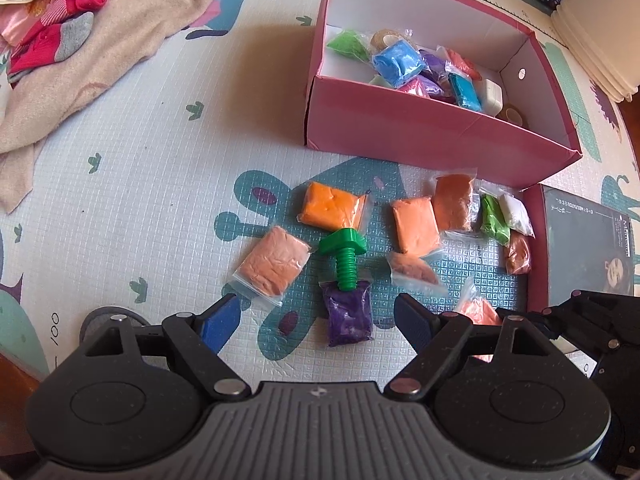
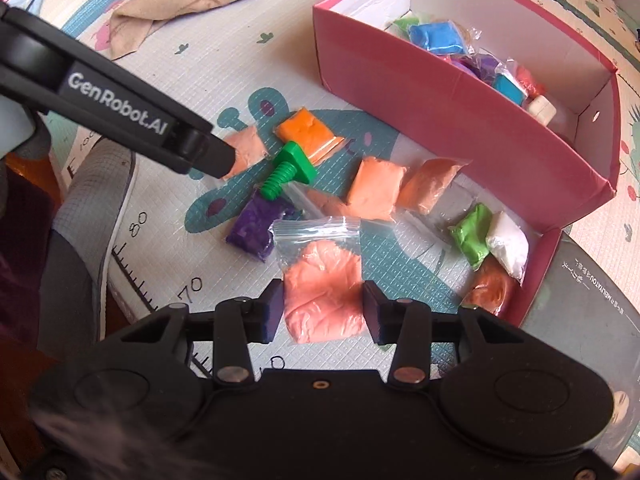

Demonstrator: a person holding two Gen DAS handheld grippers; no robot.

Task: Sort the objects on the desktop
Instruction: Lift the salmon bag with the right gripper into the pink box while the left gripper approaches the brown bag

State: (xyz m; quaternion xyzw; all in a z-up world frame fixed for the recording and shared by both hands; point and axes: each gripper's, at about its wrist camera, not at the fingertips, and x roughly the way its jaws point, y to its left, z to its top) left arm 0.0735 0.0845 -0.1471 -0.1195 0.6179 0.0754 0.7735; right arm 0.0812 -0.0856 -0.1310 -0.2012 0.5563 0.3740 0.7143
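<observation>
Several bagged clay packets lie on the play mat in front of a pink box (image 1: 420,128) (image 2: 420,92) that holds more packets. My left gripper (image 1: 316,320) is open above a purple packet (image 1: 347,314) (image 2: 256,224), with a green plastic bolt (image 1: 343,254) (image 2: 290,170) resting on its far end. My right gripper (image 2: 324,308) is open, its fingers on either side of a salmon-pink packet (image 2: 324,292) (image 1: 478,310) lying on the mat. An orange packet (image 1: 332,205) (image 2: 306,128) lies beyond the bolt.
Peach and orange packets (image 1: 416,224) (image 2: 376,188), a green one (image 2: 472,234), a white one (image 2: 508,246) and a brown one (image 2: 490,284) lie near the box lid (image 2: 576,280). A beige blanket (image 1: 80,60) with socks lies far left.
</observation>
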